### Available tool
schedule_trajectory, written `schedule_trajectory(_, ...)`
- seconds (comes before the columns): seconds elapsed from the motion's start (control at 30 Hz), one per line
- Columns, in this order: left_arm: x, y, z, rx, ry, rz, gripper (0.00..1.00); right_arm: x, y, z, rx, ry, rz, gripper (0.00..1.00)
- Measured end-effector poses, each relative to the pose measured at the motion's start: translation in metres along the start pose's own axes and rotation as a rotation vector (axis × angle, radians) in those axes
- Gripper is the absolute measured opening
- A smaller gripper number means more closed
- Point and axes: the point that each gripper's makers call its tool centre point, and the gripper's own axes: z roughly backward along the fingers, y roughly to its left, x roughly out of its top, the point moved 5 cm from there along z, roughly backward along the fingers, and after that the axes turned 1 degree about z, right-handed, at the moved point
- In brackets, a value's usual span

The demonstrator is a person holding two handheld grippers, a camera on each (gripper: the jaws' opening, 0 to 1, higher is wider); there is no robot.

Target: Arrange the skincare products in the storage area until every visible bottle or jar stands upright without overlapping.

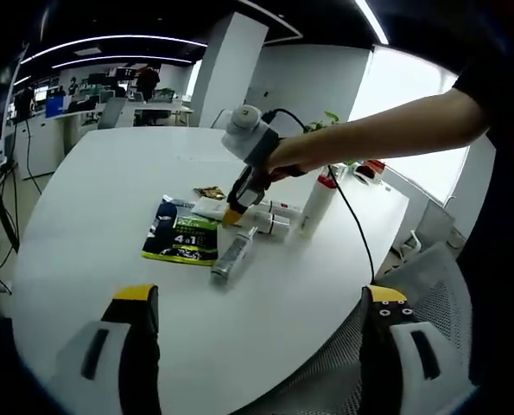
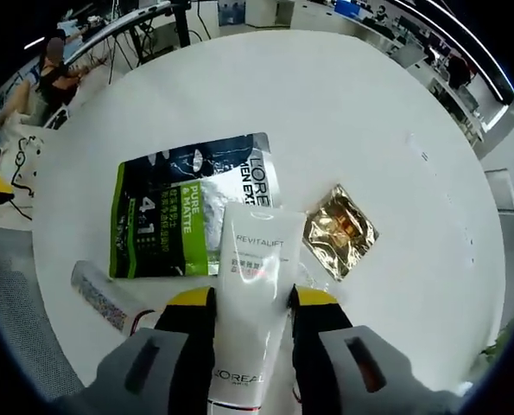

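We see the right gripper (image 2: 250, 304) with its jaws either side of a white tube (image 2: 252, 303) marked Revitalift and L'Oréal, which lies flat on the white tabletop (image 2: 360, 112); the yellow-tipped jaws touch its two sides, so we read them as closed on it. The tube's flat end overlaps the lower edge of a green, black and white sachet (image 2: 187, 212) lying flat beside it. A small gold foil packet (image 2: 339, 231) lies just beside the tube on its other side, apart from the sachet. A slim tube with a speckled pattern (image 2: 101, 296) lies near the tabletop's edge, below the sachet.

In the left gripper view we see the left gripper (image 1: 261, 298), held above the near edge of the tabletop (image 1: 110, 181), its jaws wide apart and holding nothing. Farther in, toward the middle of the tabletop, the right gripper (image 1: 232, 213) reaches down to the cluster: the sachet (image 1: 183, 238), a grey tube lying flat (image 1: 233, 257), and a white bottle with a red cap (image 1: 319, 203) standing upright at the far side. An office chair (image 1: 386, 346) sits against the near edge.
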Motion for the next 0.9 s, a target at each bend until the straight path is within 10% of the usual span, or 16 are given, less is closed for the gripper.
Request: schedule_trajectory(0.9, 0.003, 0.001, 0.002, 0.011, -0.02, -0.003, 0.88, 0.0, 0.008, 0.026, -0.104, -0.147, 0.031, 0.29)
